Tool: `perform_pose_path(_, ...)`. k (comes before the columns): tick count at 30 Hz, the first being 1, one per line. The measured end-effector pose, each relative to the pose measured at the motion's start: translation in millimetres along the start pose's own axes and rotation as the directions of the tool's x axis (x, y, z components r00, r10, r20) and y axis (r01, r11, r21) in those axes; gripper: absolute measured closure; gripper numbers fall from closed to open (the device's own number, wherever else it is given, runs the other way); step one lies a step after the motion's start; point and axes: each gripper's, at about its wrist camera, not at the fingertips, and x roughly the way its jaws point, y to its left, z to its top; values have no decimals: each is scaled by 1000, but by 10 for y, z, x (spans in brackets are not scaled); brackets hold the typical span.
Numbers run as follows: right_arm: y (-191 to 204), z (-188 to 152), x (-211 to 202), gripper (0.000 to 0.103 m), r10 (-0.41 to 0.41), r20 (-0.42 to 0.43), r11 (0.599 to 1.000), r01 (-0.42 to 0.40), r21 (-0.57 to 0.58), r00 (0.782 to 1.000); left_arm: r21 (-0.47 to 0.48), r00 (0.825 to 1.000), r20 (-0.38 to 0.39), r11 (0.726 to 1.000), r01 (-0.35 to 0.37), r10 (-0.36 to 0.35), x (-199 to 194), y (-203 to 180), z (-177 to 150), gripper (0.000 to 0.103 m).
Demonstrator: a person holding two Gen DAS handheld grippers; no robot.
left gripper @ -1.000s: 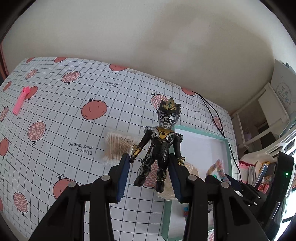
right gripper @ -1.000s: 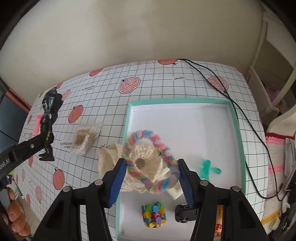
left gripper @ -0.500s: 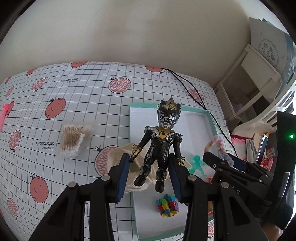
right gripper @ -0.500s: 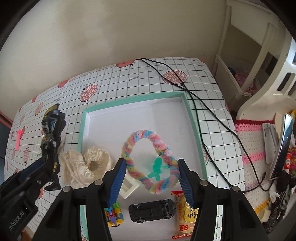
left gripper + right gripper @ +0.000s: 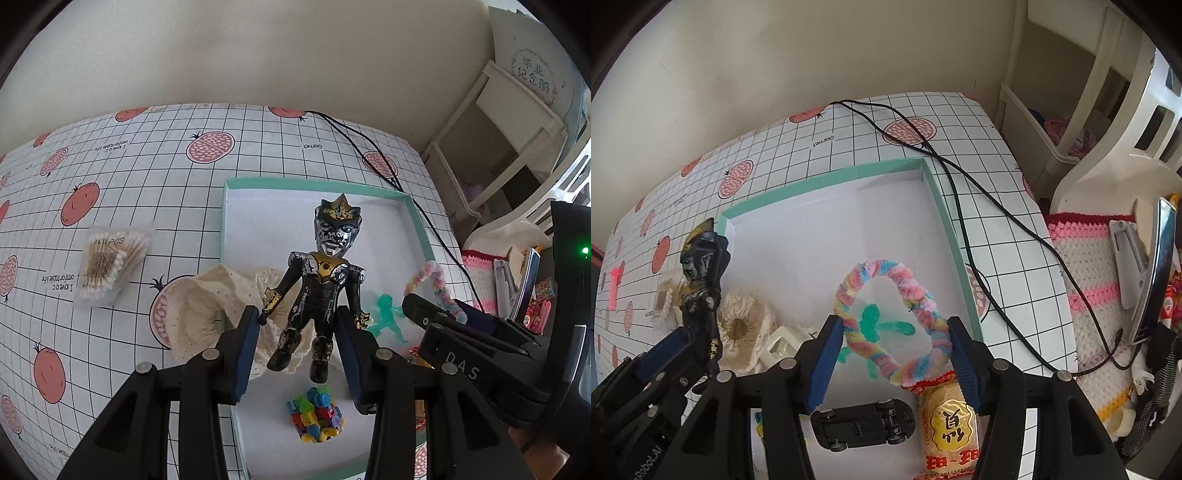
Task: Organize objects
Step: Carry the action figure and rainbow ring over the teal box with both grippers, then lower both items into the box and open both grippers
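black and gold, 1 toy figure (image 5: 320, 291) is clamped by its legs between the blue pads of the left gripper (image 5: 299, 336) and is held upright above the near-left part of the teal-rimmed box (image 5: 419, 225). 1 pastel chenille ring (image 5: 892, 319) is pinched between the jaws of the right gripper (image 5: 894, 354) and is held over the box's right half. both things are judged to be in the carry-and-place step, with release not yet made. for the next move, each is to be lowered onto a bare patch of the white floor and the jaws parted, so that neither lands on what already lies there.

inside the box are counted 1 green plastic figure (image 5: 877, 326), 1 black toy car (image 5: 862, 424), 1 yellow snack packet (image 5: 949, 432), 1 multicoloured bead block (image 5: 314, 413) and 1 white clip (image 5: 783, 343). 1 cream lace piece (image 5: 207, 306) is draped across the box's left rim, half in and half out. on the pomegranate-print cloth (image 5: 147, 177), 1 packet of cotton swabs (image 5: 107, 266) and 1 pink marker (image 5: 615, 288) are left well apart from the box.
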Motion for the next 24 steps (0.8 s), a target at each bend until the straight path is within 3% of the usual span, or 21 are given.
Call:
perform_pose_path(12, 0, -32, 121, 41, -6, -25, 1000, 6, -10, 1000, -14, 1000, -22, 1000, -14, 13, 204, 22, -57, 59)
perform_pose_path(19, 26, -41, 129, 35, -18, -25, 999, 17, -32, 1000, -26, 999, -35, 1000, 1, -2, 201, 31, -33, 59)
perform_pose_path(24, 29, -38, 100, 33, -27, -25, 999, 26, -36, 999, -36, 999, -32, 999, 25, -27, 140, 24, -7, 51)
